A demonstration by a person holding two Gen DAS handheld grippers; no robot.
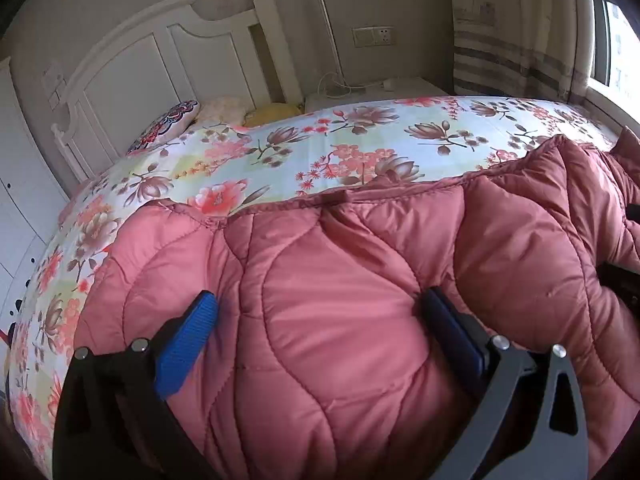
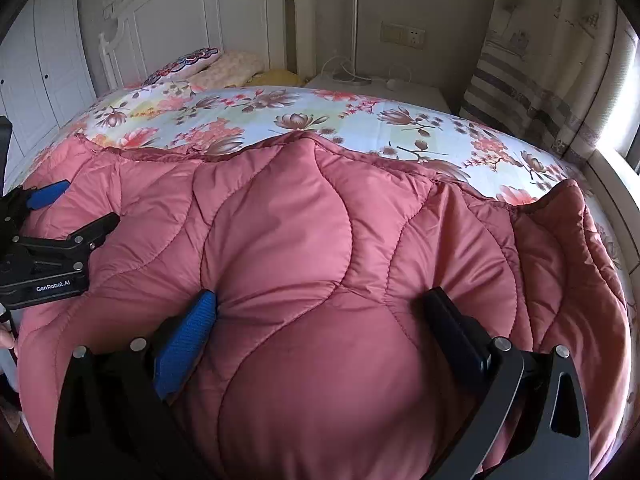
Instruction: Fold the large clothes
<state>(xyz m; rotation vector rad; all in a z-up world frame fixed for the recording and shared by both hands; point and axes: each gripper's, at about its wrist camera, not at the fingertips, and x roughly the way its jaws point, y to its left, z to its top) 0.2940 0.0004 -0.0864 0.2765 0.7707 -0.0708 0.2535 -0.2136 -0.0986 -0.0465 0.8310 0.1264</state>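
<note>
Left wrist view: left gripper (image 1: pixel 320 312) spread wide, its blue fingers (image 1: pixel 188 344) resting on a pink quilted coat (image 1: pixel 340 300) without pinching it. The coat lies across the near side of a bed covered by a floral sheet (image 1: pixel 280 140); a white headboard (image 1: pixel 160 60) stands beyond. Right wrist view: right gripper (image 2: pixel 320 312) likewise wide apart, fingertips pressing into the coat's puffy surface. The left gripper shows at the left edge, over the coat.

Home bedroom: bed (image 1: pixel 360 136) with floral sheet, white headboard (image 1: pixel 132 68), pillows (image 1: pixel 168 126), nightstand (image 1: pixel 372 94), curtain (image 1: pixel 516 28), wardrobe (image 2: pixel 52 64).
</note>
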